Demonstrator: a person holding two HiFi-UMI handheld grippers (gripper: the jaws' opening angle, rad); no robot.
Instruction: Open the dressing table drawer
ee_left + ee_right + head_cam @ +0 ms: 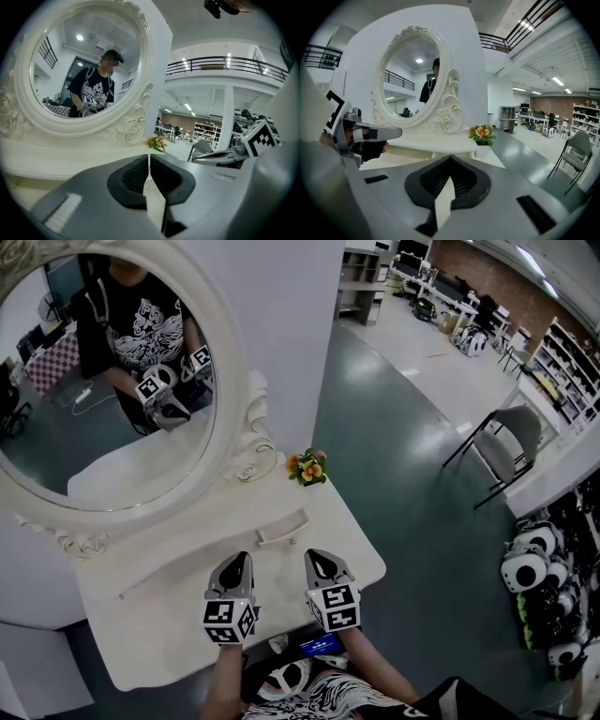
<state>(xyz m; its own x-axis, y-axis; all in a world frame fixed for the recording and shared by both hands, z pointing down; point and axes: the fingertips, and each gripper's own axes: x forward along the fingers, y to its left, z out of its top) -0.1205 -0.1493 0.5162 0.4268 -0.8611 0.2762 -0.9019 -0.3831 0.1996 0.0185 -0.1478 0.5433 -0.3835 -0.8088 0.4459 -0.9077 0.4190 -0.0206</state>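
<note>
Head view: left tongs (238, 560) and right tongs (319, 558), ribbed jaws closed on nothing, hover above the glossy cream dressing table (159, 607), near its curved drawer handle (281, 529).

Setting was a large open workshop hall. It showed a polished grey floor (375, 427), storage shelving (567, 362), workbenches (441, 287) by a brick wall (506, 277), a railed mezzanine (225, 61), ceiling strip lights (558, 80) and a folding chair (506, 442).

Dressing table (169, 610): one. Oval mirror (66, 451): one. Drawer handle (282, 527): one seen. Potted flowers (307, 468): one pot. Grey chair (511, 442): one. Person reflected in the mirror (141, 315): one. Grippers: two, left gripper (237, 562) and right gripper (320, 559).
</note>
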